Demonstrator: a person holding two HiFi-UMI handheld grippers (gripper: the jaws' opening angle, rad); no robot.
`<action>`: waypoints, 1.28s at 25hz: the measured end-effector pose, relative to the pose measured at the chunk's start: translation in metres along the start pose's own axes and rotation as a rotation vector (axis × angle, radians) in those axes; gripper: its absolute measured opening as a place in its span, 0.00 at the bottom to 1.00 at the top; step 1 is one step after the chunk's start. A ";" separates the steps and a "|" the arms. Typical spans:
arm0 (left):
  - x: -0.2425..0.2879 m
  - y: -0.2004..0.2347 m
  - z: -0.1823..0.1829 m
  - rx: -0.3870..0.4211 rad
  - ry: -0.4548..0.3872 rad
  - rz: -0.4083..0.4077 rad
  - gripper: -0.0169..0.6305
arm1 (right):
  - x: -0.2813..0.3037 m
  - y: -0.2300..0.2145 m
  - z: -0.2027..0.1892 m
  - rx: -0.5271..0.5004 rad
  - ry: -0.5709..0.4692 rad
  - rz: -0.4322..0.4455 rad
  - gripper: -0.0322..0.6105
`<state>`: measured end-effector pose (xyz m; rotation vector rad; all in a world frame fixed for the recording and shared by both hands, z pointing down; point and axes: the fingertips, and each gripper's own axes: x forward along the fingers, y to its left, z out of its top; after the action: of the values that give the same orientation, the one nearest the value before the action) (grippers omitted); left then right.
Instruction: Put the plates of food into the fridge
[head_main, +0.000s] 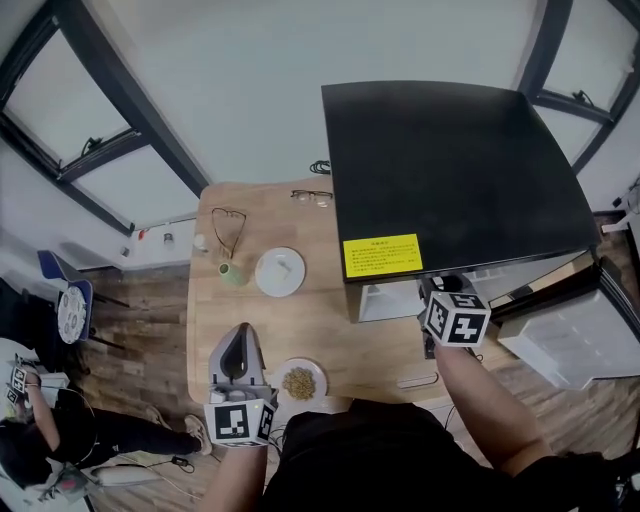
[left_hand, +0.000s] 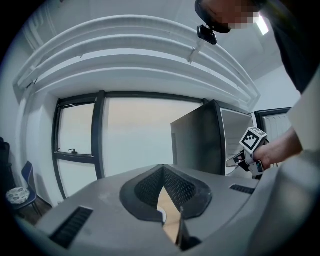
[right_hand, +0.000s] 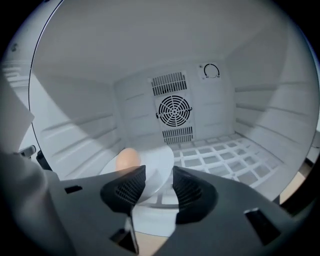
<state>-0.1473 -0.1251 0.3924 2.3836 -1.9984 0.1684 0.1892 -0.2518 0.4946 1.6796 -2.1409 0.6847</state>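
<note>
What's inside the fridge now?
On the white grid shelf lies one white round plate bearing a pale orange rounded food item. The right gripper, jaws apart, covers the plate's near rim.

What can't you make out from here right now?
Head view: fridge interior, hidden by its black top.
Right gripper view: near rim of plate, behind right gripper; food on it blurred.
Left gripper view: table mostly hidden by left gripper.

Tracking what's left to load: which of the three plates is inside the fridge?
The plate with the pale round food, between the right gripper's open jaws. The brown-food plate and the white plate sit on the wooden table.
</note>
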 end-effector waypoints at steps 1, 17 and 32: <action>-0.001 0.001 -0.001 0.000 0.003 0.002 0.03 | 0.001 -0.001 0.000 -0.010 -0.001 -0.008 0.34; -0.038 0.060 0.002 -0.031 -0.041 -0.053 0.03 | -0.059 0.026 0.010 -0.052 -0.236 -0.033 0.30; -0.068 0.128 -0.037 -0.019 -0.014 -0.153 0.03 | -0.092 0.154 -0.113 0.176 -0.214 0.263 0.17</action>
<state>-0.2876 -0.0774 0.4162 2.5195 -1.8041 0.1281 0.0597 -0.0851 0.5137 1.6362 -2.5514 0.8193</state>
